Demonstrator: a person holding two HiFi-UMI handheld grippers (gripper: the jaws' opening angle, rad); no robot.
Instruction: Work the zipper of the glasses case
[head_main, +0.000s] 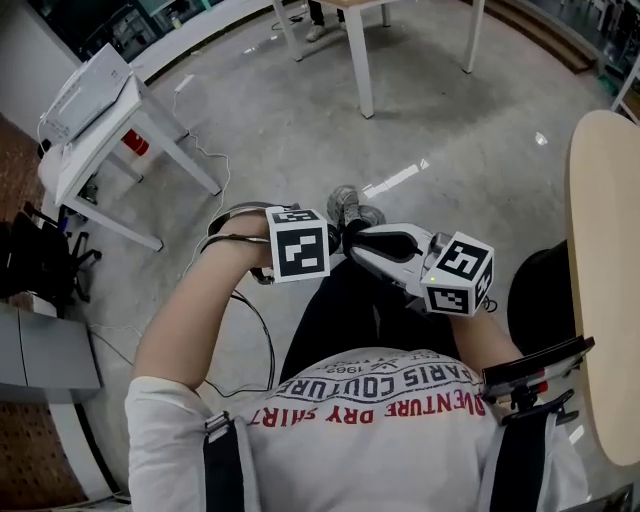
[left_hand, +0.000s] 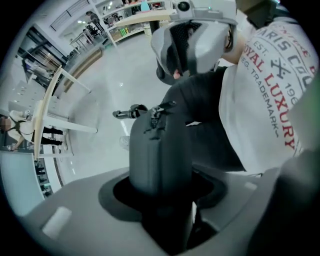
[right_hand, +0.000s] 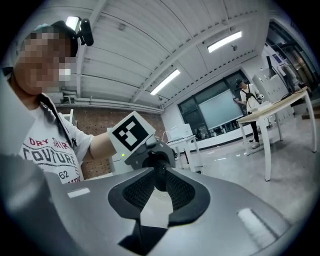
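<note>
The glasses case (left_hand: 160, 150), dark grey and rounded, is standing up out of the left gripper (left_hand: 162, 192), whose jaws are pressing on its lower end from both sides. Its zipper pull (left_hand: 157, 112) is sitting at the free upper end, with the zipper line running down the middle of the side facing the left gripper view. The case is being held in the air in front of the person's lap, over black trousers (head_main: 350, 310), and in the head view it is almost wholly hidden between the two tools.

The right gripper (right_hand: 159, 170) is pointing straight at the left one. Its ribbed pads (right_hand: 137, 187) are narrowing to a V and closing at the tips on a small dark piece, which appears to be the zipper pull. Just beyond those tips, the left gripper's marker cube (right_hand: 131, 132) is showing.

In the head view the two tools are meeting nose to nose, the left cube (head_main: 298, 243) beside the right cube (head_main: 458, 273). The person is wearing a white printed shirt (head_main: 380, 400), and both forearms are reaching forward.

A grey glossy floor (head_main: 300, 120) is lying below, with a cable (head_main: 250, 310) trailing across it. A white table (head_main: 100, 110) is standing at the upper left and a pale wooden tabletop (head_main: 600, 250) is curving along the right edge
</note>
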